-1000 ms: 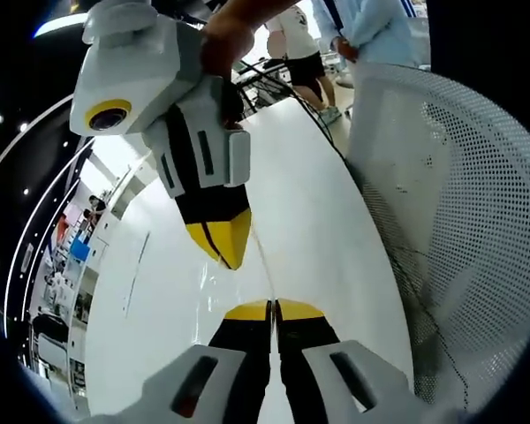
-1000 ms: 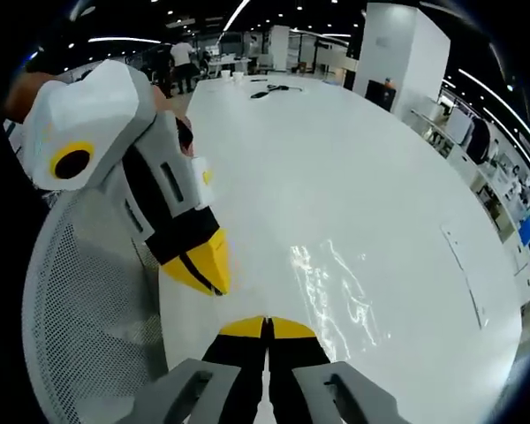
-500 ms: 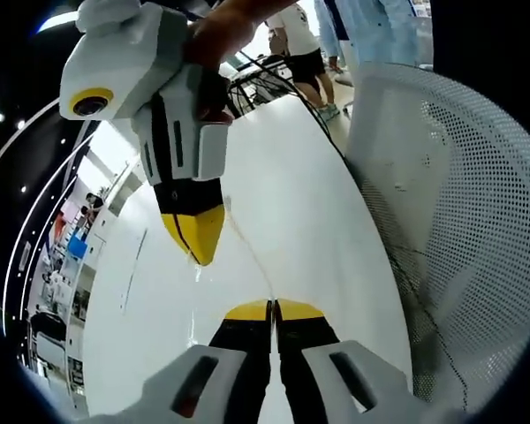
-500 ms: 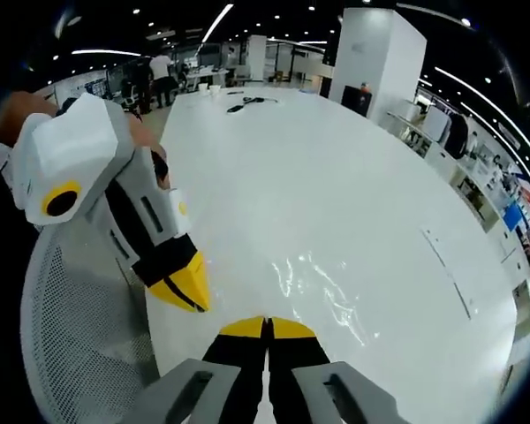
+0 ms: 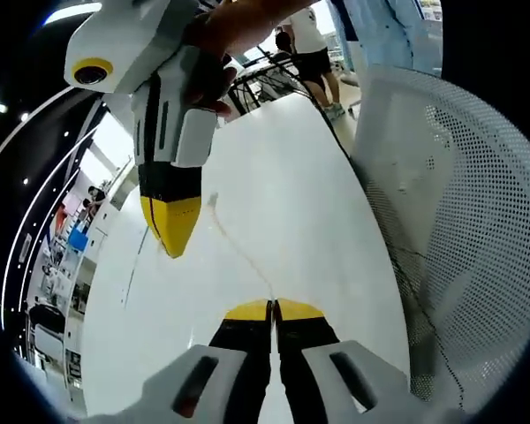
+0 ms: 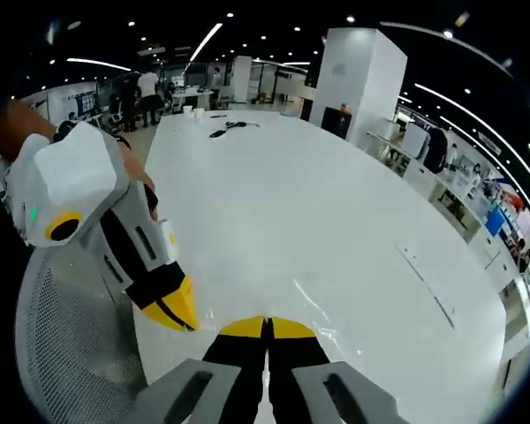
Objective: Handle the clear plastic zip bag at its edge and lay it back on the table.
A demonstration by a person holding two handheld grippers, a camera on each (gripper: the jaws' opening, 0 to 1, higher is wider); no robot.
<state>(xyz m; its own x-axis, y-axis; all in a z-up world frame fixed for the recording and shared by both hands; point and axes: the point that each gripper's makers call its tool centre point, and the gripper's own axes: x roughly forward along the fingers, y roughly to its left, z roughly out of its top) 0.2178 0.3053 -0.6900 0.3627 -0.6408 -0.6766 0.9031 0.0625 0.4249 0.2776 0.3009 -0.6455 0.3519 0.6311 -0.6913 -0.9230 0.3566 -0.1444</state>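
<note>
In the left gripper view, the left gripper [image 5: 271, 309] sits nearest, its yellow tips pressed together with a thin clear edge running out from between them — it looks clenched on the clear plastic zip bag [image 5: 238, 256]. That edge stretches as a taut line up toward the right gripper [image 5: 170, 231], whose yellow tips are also closed, apparently pinching the bag's far end, though the film there is too faint to be sure. In the right gripper view the right gripper [image 6: 268, 326] shows closed tips with a glint of clear film [image 6: 314, 305] just beyond them, and the left gripper [image 6: 171, 308] hangs beside it, shut as well.

The bag appears held between both claws above the white table [image 5: 318, 194], stretched rather than resting. Laying it down well would call for lowering both hands together so the film meets the surface flat, easing the tension first so it does not spring or fold — then releasing one edge at a time. The white mesh chair [image 5: 459, 221] stands just beside the table edge, so the drop point should stay well inboard. Farther off, people [image 6: 146, 88] stand by other desks.
</note>
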